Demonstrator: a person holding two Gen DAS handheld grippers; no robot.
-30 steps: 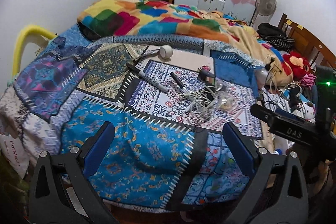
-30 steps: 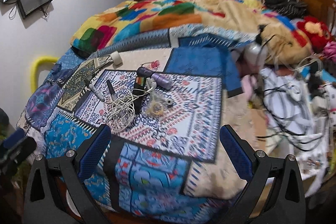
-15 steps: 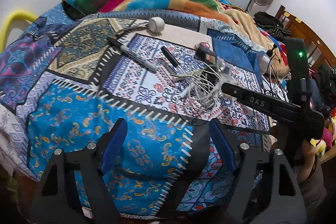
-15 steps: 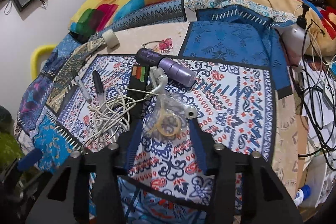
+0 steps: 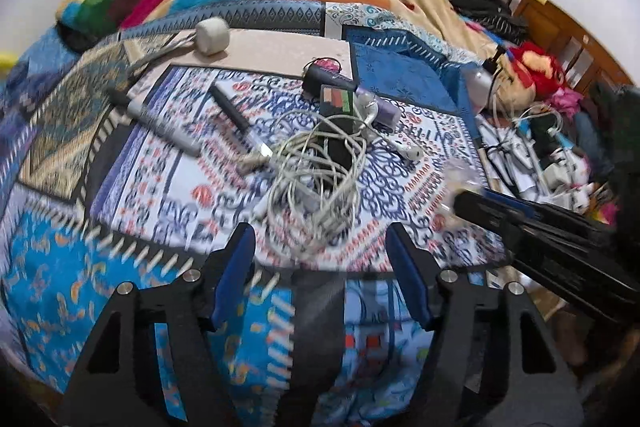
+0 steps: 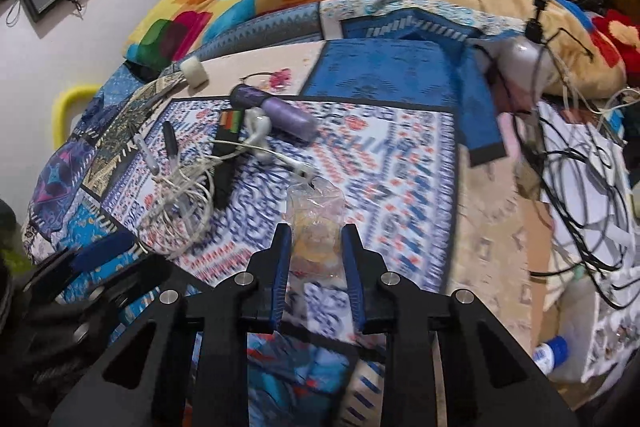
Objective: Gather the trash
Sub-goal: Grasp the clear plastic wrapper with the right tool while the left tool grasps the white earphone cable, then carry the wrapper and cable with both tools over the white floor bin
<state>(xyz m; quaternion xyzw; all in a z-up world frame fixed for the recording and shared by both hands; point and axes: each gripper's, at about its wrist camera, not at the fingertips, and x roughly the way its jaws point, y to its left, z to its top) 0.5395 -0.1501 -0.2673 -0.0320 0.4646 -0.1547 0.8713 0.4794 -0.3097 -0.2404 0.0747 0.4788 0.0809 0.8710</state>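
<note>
Between the fingers of my right hand-held gripper (image 6: 316, 251), a crumpled clear plastic wrapper (image 6: 316, 223) sits pinched, lifted just above the patterned bedspread (image 6: 400, 155). My left hand-held gripper (image 5: 320, 259) hangs wide apart and empty near the tangled white cable (image 5: 316, 179). Judged best: grip firmly, lift slowly clear of the cable.

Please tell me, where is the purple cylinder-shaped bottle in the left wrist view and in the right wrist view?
Left wrist view: the purple bottle lies right of centre in the upper half, behind the tangled white cable.
Right wrist view: the bottle lies left of centre in the upper half, beyond the right gripper.
Shared landmark: the white tape roll at the far left of the bed.
</note>
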